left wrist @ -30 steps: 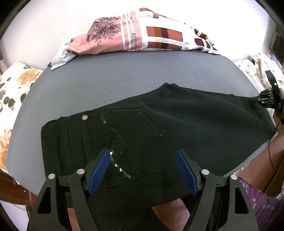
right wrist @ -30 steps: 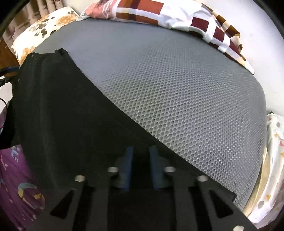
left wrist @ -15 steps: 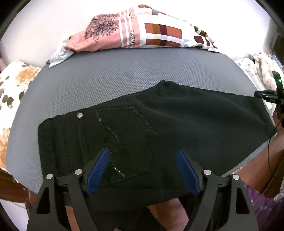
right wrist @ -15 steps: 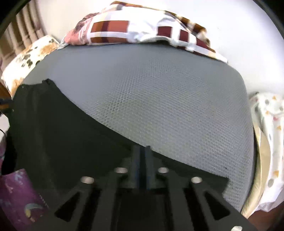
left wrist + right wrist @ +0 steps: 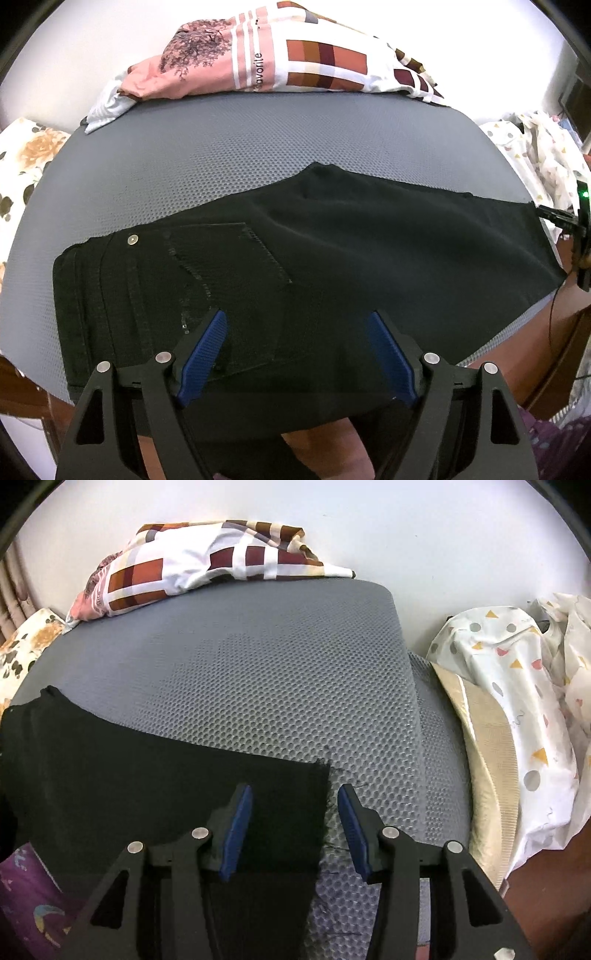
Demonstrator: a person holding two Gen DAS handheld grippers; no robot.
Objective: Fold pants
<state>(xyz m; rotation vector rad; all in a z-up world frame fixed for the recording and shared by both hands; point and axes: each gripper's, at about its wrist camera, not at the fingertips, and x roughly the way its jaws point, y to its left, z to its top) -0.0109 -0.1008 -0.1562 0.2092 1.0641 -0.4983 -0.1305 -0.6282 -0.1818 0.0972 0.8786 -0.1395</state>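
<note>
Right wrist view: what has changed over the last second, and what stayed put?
The right claw was shut on the hem end of the black pants and has now opened and let it go; the hem lies flat on the grey mat, between the pads. The left claw stayed open above the waist end. The pants kept their place, as did the patterned clothes at the back.

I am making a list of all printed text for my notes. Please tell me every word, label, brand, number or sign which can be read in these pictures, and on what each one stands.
"favorite" - printed sideways beside the white stripes on the pink garment at the far edge of the grey mat.
The black pants show no readable label; the metal button is too small to read.
The right wrist view shows no text.
</note>
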